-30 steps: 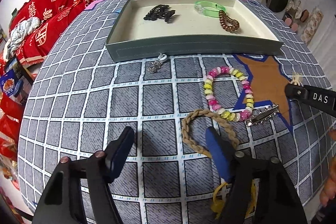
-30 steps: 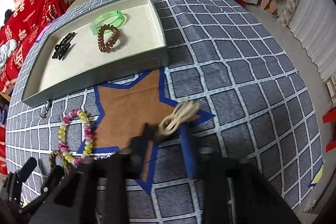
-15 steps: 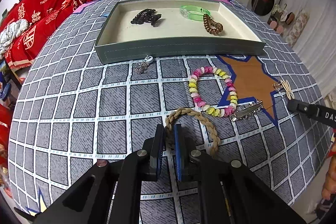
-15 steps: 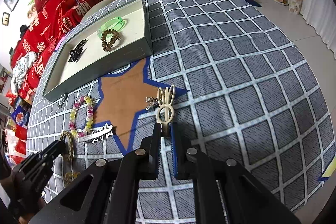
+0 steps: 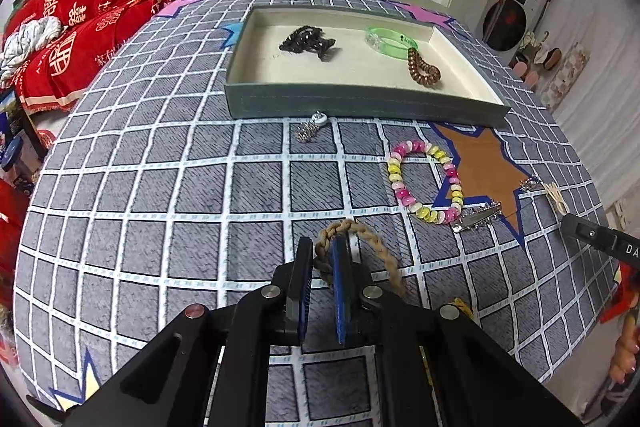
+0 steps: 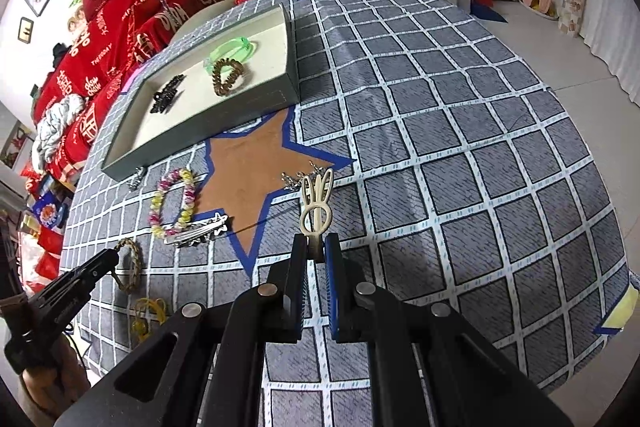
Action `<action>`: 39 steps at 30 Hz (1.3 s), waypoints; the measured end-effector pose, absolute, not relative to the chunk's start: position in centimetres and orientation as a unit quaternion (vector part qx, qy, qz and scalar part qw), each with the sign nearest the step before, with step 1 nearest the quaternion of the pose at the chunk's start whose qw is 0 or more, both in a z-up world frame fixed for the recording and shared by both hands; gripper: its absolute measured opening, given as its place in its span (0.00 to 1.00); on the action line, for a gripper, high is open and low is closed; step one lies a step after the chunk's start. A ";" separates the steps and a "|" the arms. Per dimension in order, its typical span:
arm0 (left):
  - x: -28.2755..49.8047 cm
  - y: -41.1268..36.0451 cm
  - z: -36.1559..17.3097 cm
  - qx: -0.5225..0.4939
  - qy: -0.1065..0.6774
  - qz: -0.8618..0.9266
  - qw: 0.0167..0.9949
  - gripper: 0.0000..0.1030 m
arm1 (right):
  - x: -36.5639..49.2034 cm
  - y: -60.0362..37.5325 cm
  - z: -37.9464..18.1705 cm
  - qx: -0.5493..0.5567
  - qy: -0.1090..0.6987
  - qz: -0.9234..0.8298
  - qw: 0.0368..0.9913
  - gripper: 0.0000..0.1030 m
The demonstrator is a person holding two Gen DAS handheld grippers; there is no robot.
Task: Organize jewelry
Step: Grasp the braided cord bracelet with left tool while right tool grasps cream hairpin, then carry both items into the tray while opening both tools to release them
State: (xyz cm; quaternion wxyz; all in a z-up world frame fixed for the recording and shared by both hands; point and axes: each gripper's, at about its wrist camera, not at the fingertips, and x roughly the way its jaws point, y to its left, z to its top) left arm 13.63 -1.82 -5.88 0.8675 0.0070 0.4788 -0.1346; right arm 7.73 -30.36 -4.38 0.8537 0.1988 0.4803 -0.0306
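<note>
In the left wrist view my left gripper [image 5: 323, 247] is shut on the near end of a tan braided band [image 5: 380, 247], whose other end trails on the checked cloth. My right gripper [image 6: 316, 245] is shut on the stem of a cream rabbit-shaped hair clip [image 6: 316, 203]. The grey-green tray [image 5: 360, 105] at the far side holds a black claw clip [image 5: 308, 43], a green bangle [image 5: 390, 41] and a brown coil tie [image 5: 423, 71]. On the cloth lie a pink and yellow bead bracelet [image 5: 400, 187], a silver star clip [image 5: 476, 217] and a small silver charm [image 5: 310, 129].
A yellow hair tie [image 6: 148, 311] lies near the table's front edge, and a silver trinket [image 6: 292, 181] lies beside the cream clip. A sofa with red covers [image 5: 100, 11] stands behind the table. The table drops off to the floor [image 6: 580, 47] on the right.
My left jaws went from wide open to shut on the braided band. My right jaws closed on the cream clip. Both views have shifted slightly towards the tray.
</note>
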 end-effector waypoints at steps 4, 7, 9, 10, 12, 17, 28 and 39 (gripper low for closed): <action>13.4 -1.3 -5.0 0.005 0.471 -0.139 0.871 0.18 | 7.4 -30.5 -3.6 0.205 0.473 -0.025 0.857 0.09; 13.4 -0.9 -4.1 -0.001 0.465 -0.142 0.874 0.18 | 7.3 -30.3 -2.7 0.202 0.467 -0.016 0.861 0.09; 13.5 -0.7 -3.3 -0.005 0.459 -0.146 0.876 0.18 | 7.5 -30.1 -2.1 0.202 0.462 -0.009 0.863 0.09; 13.6 -0.6 -2.9 -0.005 0.456 -0.147 0.878 0.18 | 7.6 -30.0 -1.8 0.202 0.460 -0.005 0.865 0.09; 13.7 -0.5 -2.2 -0.004 0.449 -0.147 0.881 0.18 | 7.9 -29.8 -1.2 0.201 0.455 0.000 0.868 0.09; 14.3 -0.4 -0.5 -0.006 0.437 -0.155 0.886 0.18 | 8.9 -29.1 0.1 0.190 0.445 0.015 0.875 0.09; 17.5 -1.4 2.6 0.002 0.413 -0.159 0.897 0.18 | 12.8 -28.1 2.6 0.161 0.430 0.038 0.888 0.09; 23.9 -3.4 3.5 0.012 0.403 -0.154 0.902 0.18 | 20.0 -26.5 3.7 0.121 0.429 0.060 0.893 0.09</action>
